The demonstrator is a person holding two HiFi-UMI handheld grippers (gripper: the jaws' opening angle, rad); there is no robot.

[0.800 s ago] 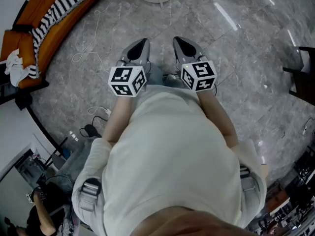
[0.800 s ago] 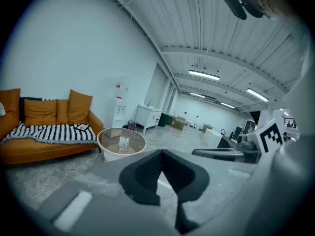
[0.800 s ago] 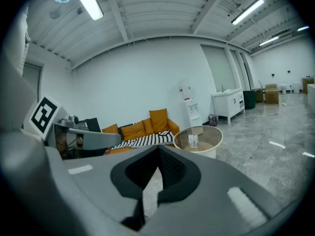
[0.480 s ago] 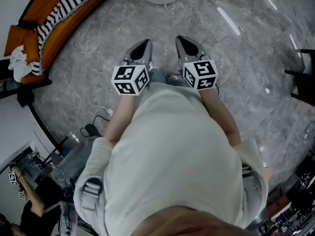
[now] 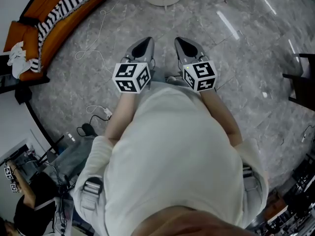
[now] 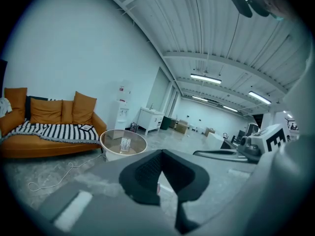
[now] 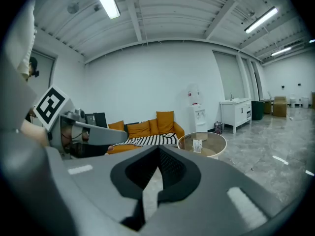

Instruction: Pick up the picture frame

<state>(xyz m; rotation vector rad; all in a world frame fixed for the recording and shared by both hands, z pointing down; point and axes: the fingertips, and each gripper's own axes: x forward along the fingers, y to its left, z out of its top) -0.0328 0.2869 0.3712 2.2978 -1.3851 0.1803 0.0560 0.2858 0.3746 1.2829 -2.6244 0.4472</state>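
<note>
Pointing slightly downward over the grey floor [image 5: 236,58], two claws, the left claw [image 5: 141,47] and the right claw [image 5: 185,45], were both pinched fully together, empty. One picture frame [image 7: 198,145] stood on one round glass tabletop [image 7: 220,140] ahead, well apart from both, near one orange sofa [image 7: 142,129].

Bright, even overhead light from ceiling strip lamps [image 7: 109,3]. Streaky glare on polished grey floor [image 5: 226,18], upper right of head view. Gripper views: strong fisheye bending, black vignetted corners, bluish cast, soft foreground.
</note>
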